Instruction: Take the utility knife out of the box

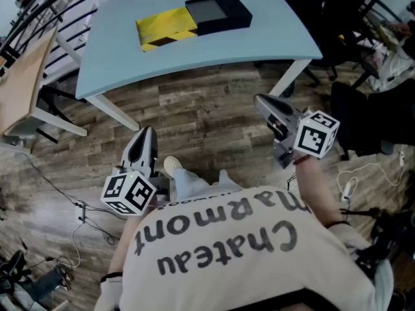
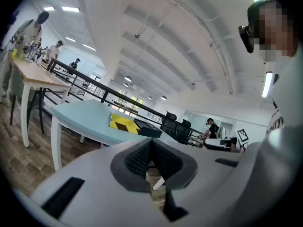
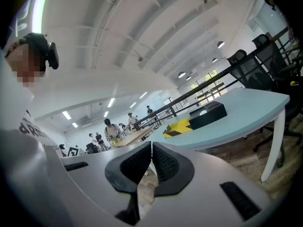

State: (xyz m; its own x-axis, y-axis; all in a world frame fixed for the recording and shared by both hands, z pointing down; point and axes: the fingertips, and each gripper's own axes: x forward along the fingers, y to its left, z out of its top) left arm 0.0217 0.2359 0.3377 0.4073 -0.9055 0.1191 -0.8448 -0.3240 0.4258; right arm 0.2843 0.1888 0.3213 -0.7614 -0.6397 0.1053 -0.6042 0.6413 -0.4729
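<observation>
On the light blue table (image 1: 194, 60) ahead lies a black box (image 1: 219, 13) with a yellow-and-black striped part (image 1: 166, 28) at its left. I cannot see the utility knife. Both grippers hang low over the wooden floor, well short of the table. My left gripper (image 1: 144, 138) is shut and holds nothing. My right gripper (image 1: 264, 102) is also shut and empty. From the left gripper view the box (image 2: 147, 129) and its yellow part (image 2: 122, 123) show far off on the table. The right gripper view shows the box (image 3: 208, 115) the same way.
A wooden table (image 1: 19, 83) stands at the left. Black office chairs (image 1: 337, 18) sit at the right of the blue table. Cables (image 1: 84, 219) lie on the floor near my feet. Several people (image 3: 106, 129) stand at desks far back.
</observation>
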